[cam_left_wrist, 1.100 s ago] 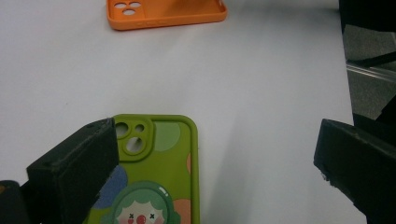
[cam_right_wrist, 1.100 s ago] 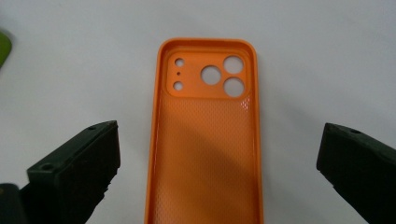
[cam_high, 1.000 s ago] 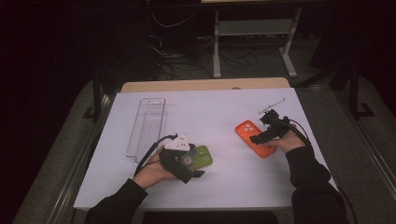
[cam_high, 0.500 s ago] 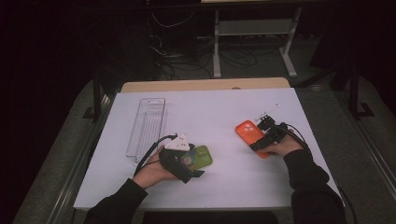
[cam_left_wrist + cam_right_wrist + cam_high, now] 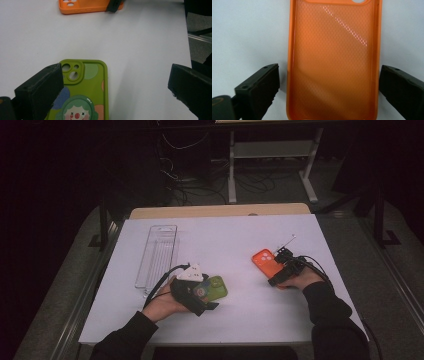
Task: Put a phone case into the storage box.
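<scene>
The right gripper (image 5: 328, 82) had its jaws wide apart, one on each side of the orange phone case (image 5: 333, 60), not touching it yet. In the right gripper view the case lay open side up w/ its long axis running straight away from the gripper, so the jaws stood across its short width; closing them would, I think, pinch the two long edges. In the high view the orange phone case (image 5: 265, 261) was on the right part of the white table (image 5: 225, 240), directly in front of the right gripper (image 5: 283, 270), so this hand was clearly the nearer one.

The left gripper (image 5: 112, 87) was also open, jaws far apart. The green phone case (image 5: 85, 95), back side up w/ a clown picture, lay between them but nearer the left jaw, approx. touching it; its long axis also pointed away from the gripper. In the high view the green phone case (image 5: 212, 288) was at front left, beside the left gripper (image 5: 192, 292).

Further left a clear plastic tray (image 5: 157, 255) lay well apart from both cases.
</scene>
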`<state>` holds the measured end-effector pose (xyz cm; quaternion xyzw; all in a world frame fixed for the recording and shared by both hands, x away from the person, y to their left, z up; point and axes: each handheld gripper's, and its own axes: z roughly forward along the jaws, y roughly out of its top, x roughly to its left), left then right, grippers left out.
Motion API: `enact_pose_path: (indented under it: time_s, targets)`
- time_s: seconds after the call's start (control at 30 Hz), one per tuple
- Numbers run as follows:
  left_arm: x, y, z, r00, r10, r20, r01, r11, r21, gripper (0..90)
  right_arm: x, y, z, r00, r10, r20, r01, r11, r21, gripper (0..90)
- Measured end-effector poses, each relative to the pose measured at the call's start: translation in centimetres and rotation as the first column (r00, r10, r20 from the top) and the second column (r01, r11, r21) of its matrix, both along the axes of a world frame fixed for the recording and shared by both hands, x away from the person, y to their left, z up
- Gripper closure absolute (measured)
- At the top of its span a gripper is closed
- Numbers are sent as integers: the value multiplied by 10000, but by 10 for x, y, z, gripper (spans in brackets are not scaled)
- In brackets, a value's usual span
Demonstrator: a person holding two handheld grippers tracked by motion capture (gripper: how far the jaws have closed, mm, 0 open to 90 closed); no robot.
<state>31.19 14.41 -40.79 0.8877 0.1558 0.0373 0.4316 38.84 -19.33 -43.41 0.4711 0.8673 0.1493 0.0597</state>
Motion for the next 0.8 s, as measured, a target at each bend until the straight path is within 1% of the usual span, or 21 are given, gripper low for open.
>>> enact_pose_path:
  time_s: [0.07, 0.13, 0.2, 0.27, 0.4, 0.5, 0.57, 0.6, 0.8]
  targets:
    - [0, 0, 0, 10000, -20, 20, 20, 10000, 27, 0, 0, 0, 0, 10000, -27, -53, 28, 10000, 32, 46]
    - [0, 0, 0, 10000, -11, 15, 11, 10000, 15, 0, 0, -1, -1, 10000, 48, -80, -49, 10000, -76, 50]
    - [0, 0, 0, 10000, 14, 2, -14, 10000, -41, 0, 0, 0, -1, 9999, -24, -104, 24, 10000, -30, 56]
    - [0, 0, 0, 10000, -18, 14, 18, 10000, 17, 0, 0, -1, 0, 9999, 17, -103, -17, 10000, -13, 67]
    - [1, 0, -1, 10000, -24, 32, 24, 10000, 33, 0, -1, 0, 0, 10000, 36, -84, -37, 9999, -141, 83]
    - [0, 0, -1, 10000, -20, -18, 20, 10000, 20, 0, -2, 1, 0, 9999, -15, -116, 13, 9999, -166, 106]
    - [0, 0, -1, 10000, -42, -34, 43, 10000, 54, 0, -2, 2, 1, 9999, 91, -125, -93, 9998, -155, 142]
    - [1, 0, -2, 10000, -79, -12, 79, 9999, 80, 0, -3, 2, 2, 10000, 67, -65, -68, 9998, -172, 144]
    - [0, 0, -1, 10000, -35, -45, 35, 10000, 37, 0, -4, 2, 2, 9999, -39, -94, 38, 10000, -86, 151]
